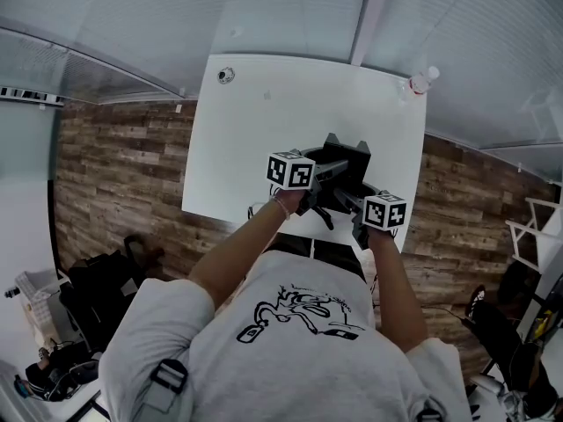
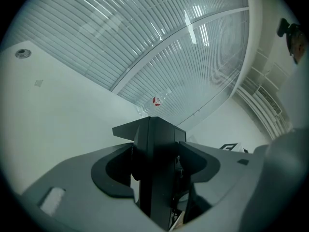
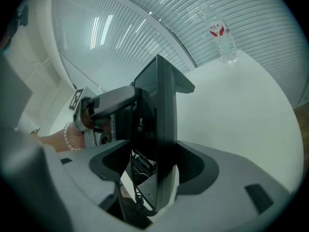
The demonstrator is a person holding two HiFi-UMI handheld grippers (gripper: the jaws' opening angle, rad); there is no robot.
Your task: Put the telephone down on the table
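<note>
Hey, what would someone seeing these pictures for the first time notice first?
A black telephone is gripped from both sides, with the left claw and the right claw each shut on it, over the near side of a white table. A lone water bottle stands at the table's far right corner.

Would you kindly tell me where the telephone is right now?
In the head view, the black telephone is by the near edge of the white table, right of centre, gripped from either side by the left gripper and the right gripper.
</note>
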